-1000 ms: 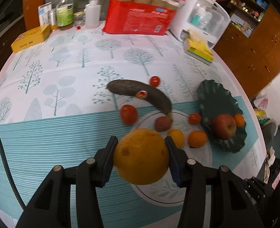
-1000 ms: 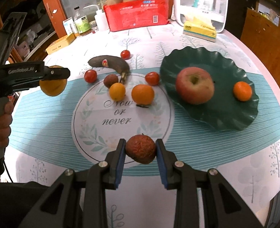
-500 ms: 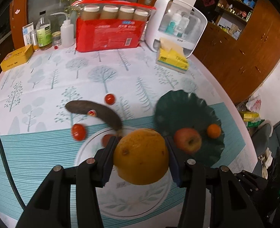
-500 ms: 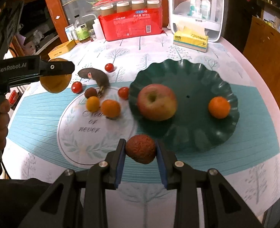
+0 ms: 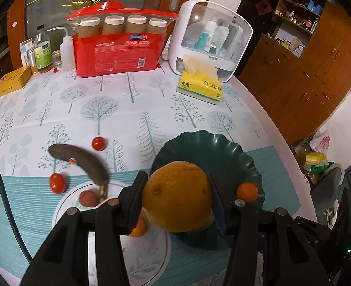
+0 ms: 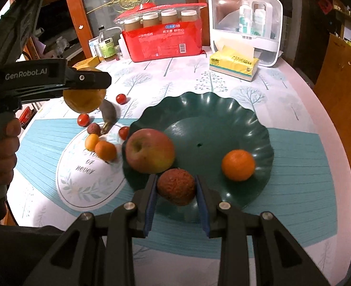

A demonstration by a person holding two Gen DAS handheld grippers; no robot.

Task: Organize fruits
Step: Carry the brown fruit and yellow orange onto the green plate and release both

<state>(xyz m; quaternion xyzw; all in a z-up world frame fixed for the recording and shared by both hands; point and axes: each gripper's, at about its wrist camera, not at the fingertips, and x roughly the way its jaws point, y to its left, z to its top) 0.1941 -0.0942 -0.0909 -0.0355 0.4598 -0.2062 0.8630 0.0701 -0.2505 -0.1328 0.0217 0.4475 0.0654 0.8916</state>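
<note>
My left gripper [image 5: 176, 197] is shut on a large orange [image 5: 178, 195], held in the air over the near left rim of the green plate [image 5: 204, 147]. From the right wrist view that same orange [image 6: 83, 99] hangs left of the plate, above the dark banana [image 6: 108, 114]. My right gripper [image 6: 176, 191] is shut on a rough red-brown lychee [image 6: 176, 186] over the near edge of the green plate [image 6: 223, 119]. An apple [image 6: 149, 150] and a tangerine [image 6: 238, 165] lie in the plate.
On the round placemat [image 6: 80, 186] lie two small oranges [image 6: 101, 147], a lychee [image 6: 94, 128] and cherry tomatoes [image 6: 83, 119]. At the back stand a red pack of cups [image 5: 117, 50], a white dispenser [image 5: 211, 38], a tissue box [image 5: 200, 84] and bottles [image 5: 42, 52].
Both grippers have travelled to the right with their fruit, so the green plate now lies under them. The loose fruit has slid to the left in both views.
</note>
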